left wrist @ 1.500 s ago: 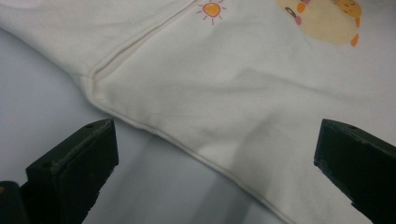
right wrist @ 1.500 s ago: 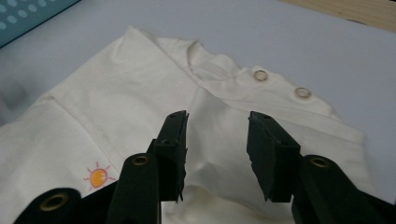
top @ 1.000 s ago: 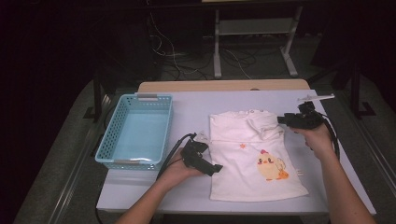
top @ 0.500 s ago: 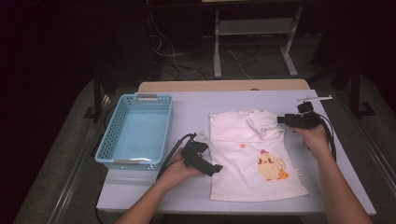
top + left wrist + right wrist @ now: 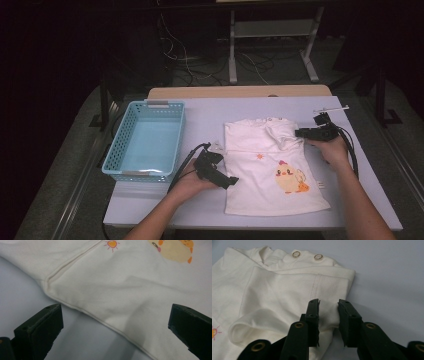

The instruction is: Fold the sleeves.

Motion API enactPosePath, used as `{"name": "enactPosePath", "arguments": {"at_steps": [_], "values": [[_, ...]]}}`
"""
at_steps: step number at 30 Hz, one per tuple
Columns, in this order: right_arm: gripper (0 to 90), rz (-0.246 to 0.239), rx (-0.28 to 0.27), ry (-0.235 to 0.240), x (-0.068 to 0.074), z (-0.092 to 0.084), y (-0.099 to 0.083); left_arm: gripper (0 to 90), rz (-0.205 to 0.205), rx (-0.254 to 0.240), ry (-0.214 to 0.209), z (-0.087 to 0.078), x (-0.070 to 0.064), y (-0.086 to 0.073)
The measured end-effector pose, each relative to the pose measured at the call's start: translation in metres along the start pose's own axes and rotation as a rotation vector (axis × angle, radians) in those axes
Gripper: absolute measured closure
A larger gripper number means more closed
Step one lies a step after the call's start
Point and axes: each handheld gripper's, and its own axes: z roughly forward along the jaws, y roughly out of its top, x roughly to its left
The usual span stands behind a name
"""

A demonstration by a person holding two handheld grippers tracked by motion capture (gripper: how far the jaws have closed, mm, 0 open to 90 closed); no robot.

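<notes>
A white child's shirt with a yellow chick print lies flat on the table, its right sleeve folded in over the chest. My right gripper is at that folded sleeve's outer edge. Its jaws have just been closing, and a bunch of the fabric now fills the gap between them. My left gripper rests low at the shirt's left side seam, open wide with nothing pinched.
A light blue plastic basket stands on the left of the pale table. Two snap buttons mark the shirt's neck. Cables trail from both grippers. A table leg frame and wires sit on the dark floor behind.
My right gripper has sunk a little onto the folded sleeve and its jaws have narrowed around the fabric. The left hand has kept still.
</notes>
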Motion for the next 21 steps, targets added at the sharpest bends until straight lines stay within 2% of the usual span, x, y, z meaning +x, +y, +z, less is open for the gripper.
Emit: {"name": "enactPosePath", "arguments": {"at_steps": [1, 6, 14, 21], "values": [[76.8, -0.008, 0.0, -0.003, 0.001, 0.0, 0.0, 0.0, 0.0, 0.0, 0.0, 0.0, 0.0, 0.0], [81.3, -0.024, 0.0, -0.004, 0.003, 0.0, 0.0, 0.0, 0.002, 0.002, 0.0, 0.001, 0.0, 0.0], [83.3, -0.063, -0.02, -0.011, 0.008, -0.004, 0.002, 0.0, 0.0, 0.0, -0.001, 0.0, 0.0, 0.0], [83.5, -0.096, -0.052, 0.004, 0.016, -0.012, 0.007, 0.0, 0.0, 0.0, -0.001, 0.0, 0.0, 0.0]]}}
